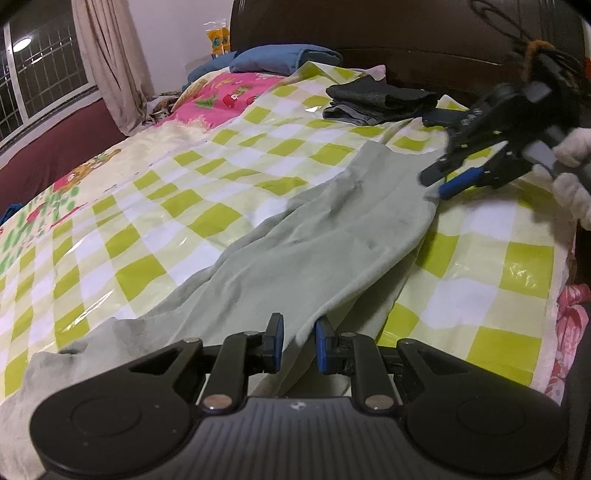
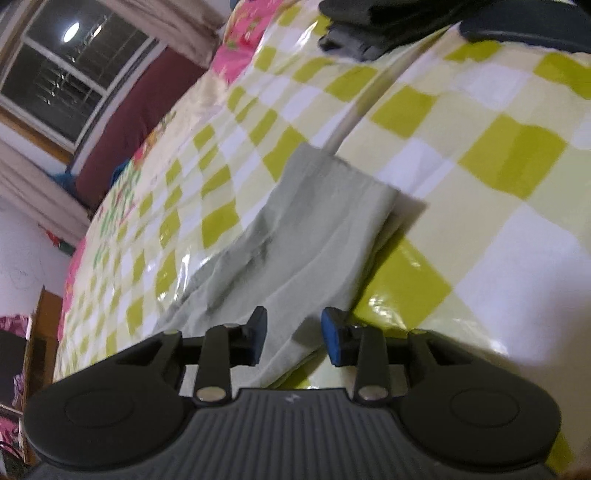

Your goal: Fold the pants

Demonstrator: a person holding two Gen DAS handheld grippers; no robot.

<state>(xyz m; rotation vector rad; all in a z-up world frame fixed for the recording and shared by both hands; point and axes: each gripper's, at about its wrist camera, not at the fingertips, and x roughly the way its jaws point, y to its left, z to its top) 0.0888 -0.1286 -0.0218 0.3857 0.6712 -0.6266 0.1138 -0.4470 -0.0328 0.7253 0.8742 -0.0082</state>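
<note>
Pale grey-green pants (image 1: pixel 303 243) lie stretched across the green-and-white checked bed cover (image 1: pixel 166 206), one leg laid on the other. My left gripper (image 1: pixel 298 345) is open, its blue pads on either side of the pants' near edge. My right gripper (image 1: pixel 441 184) hovers open at the far leg hem on the right, held by a gloved hand. In the right wrist view the pants (image 2: pixel 295 243) run away from my open right gripper (image 2: pixel 293 338), with the fabric edge between the pads.
A stack of folded dark clothes (image 1: pixel 380 101) lies near the dark headboard (image 1: pixel 406 40); it also shows in the right wrist view (image 2: pixel 373 33). A blue pillow (image 1: pixel 284 59) and a pink cartoon blanket (image 1: pixel 225 98) lie at the back left. A window (image 1: pixel 40 70) and curtain are at left.
</note>
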